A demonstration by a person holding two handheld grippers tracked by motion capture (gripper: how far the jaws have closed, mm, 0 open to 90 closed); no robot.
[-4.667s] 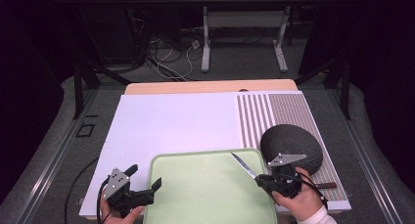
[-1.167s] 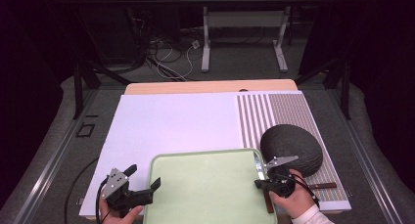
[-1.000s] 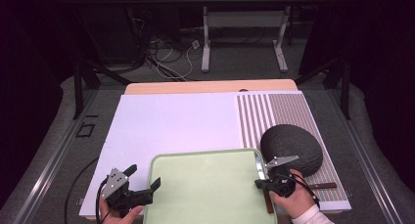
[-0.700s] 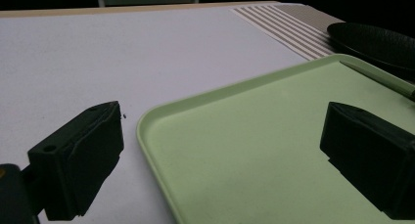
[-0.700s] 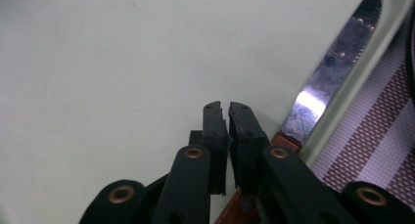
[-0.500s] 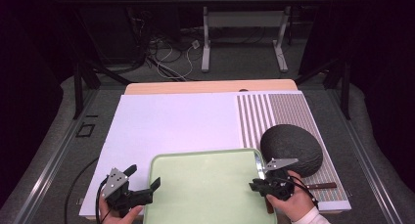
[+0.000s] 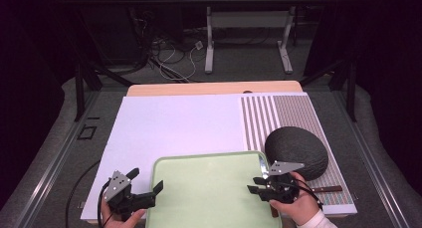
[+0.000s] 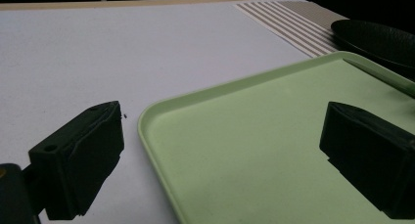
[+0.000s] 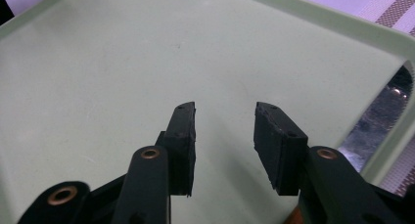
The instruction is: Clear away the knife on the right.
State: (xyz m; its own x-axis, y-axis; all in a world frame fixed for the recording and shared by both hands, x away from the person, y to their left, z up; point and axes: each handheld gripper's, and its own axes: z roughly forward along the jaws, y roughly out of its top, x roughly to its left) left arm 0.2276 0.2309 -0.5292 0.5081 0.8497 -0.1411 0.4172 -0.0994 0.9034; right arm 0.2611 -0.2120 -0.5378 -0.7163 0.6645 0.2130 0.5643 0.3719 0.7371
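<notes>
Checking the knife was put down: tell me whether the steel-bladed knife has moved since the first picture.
Yes. The steel-bladed knife went from lying diagonally across the pale green plastic tray to resting along its right rim, beside the dark round bowl.

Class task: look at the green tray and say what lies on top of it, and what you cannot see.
A knife lies along the right rim of the tray, its blade shiny. The rest of the tray is bare. The right hand covers the knife's handle.
</notes>
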